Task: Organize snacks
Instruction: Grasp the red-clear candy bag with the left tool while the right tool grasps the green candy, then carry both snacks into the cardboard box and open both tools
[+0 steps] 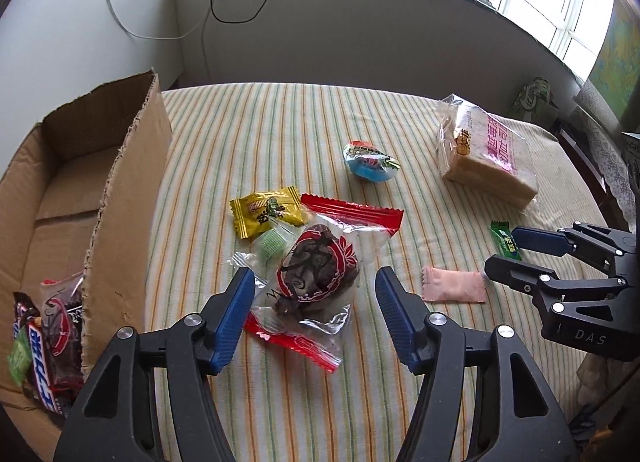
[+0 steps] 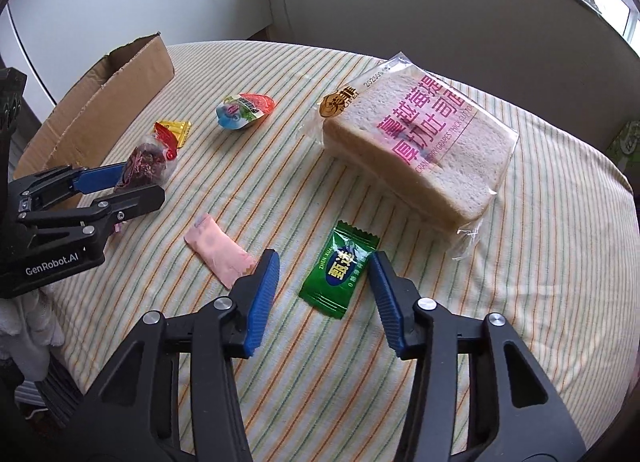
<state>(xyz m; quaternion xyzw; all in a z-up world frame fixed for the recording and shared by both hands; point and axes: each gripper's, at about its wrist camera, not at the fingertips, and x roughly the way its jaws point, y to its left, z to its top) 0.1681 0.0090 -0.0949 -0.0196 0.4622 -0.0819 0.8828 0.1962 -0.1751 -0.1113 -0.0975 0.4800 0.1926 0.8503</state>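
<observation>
Striped cloth (image 1: 304,125) carries light, crinkly, slippery packets: left gripper (image 1: 316,302) spread around the date packet (image 1: 316,278), right gripper (image 2: 324,282) spread around the green candy (image 2: 340,274); pinch mid-body

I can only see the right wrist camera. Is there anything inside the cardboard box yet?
Observer: Yes. The left wrist view shows a Snickers bar and a dark snack packet in the near corner of the cardboard box.
Operator: Is anything hiding next to the yellow candy?
Observer: A small pale green candy lies between the yellow candy and the plum packet, partly under the packet's clear wrapper.
Operator: Has the left gripper grabbed the plum packet?
Observer: Not yet. The left gripper is open, with one finger on each side of the packet.
</observation>
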